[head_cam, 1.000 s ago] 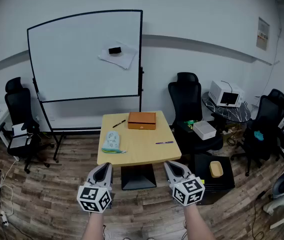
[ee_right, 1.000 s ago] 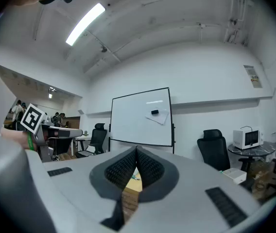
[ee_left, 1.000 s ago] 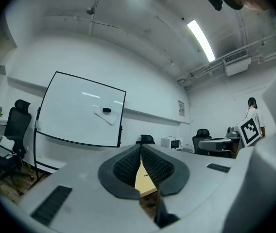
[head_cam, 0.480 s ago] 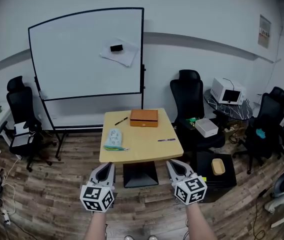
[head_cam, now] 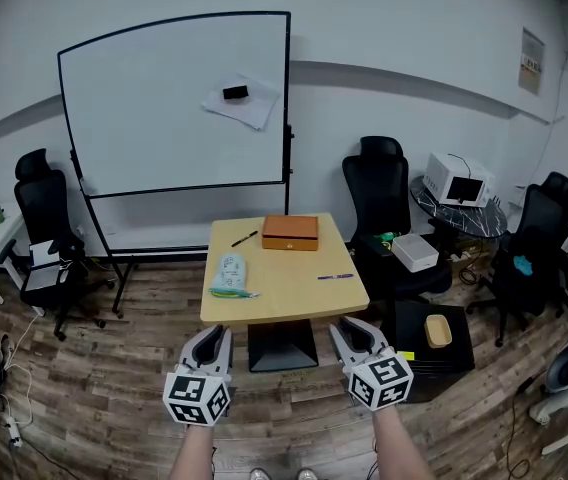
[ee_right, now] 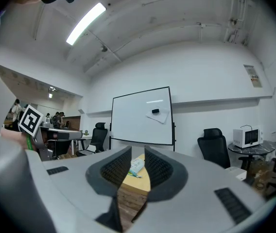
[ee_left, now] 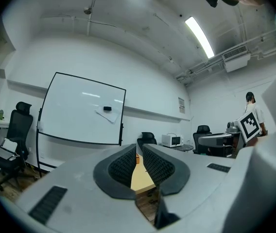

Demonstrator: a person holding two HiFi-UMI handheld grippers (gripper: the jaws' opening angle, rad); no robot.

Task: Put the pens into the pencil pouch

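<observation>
A light blue-green pencil pouch [head_cam: 228,275] lies at the left of the small wooden table [head_cam: 284,298]. A black pen [head_cam: 244,239] rests near the table's far edge. A purple pen [head_cam: 334,276] lies toward the right edge. My left gripper [head_cam: 211,332] and right gripper [head_cam: 348,326] hover side by side in front of the table, short of its near edge. Both point level at the table with jaws shut and nothing between them. Past the right gripper's [ee_right: 138,152] jaws the pouch [ee_right: 137,165] shows. Between the left gripper's [ee_left: 139,150] jaws only the table top [ee_left: 140,177] shows.
An orange box [head_cam: 290,232] sits at the back of the table. Behind stands a whiteboard [head_cam: 174,108] on a rolling frame. Black office chairs [head_cam: 379,203] stand at left and right, and low tables with a microwave [head_cam: 456,178] at the right. Wooden floor surrounds the table.
The head view has drifted a little, so the table sits slightly further right and the grippers slightly lower in the picture. Both grippers stay shut and empty.
</observation>
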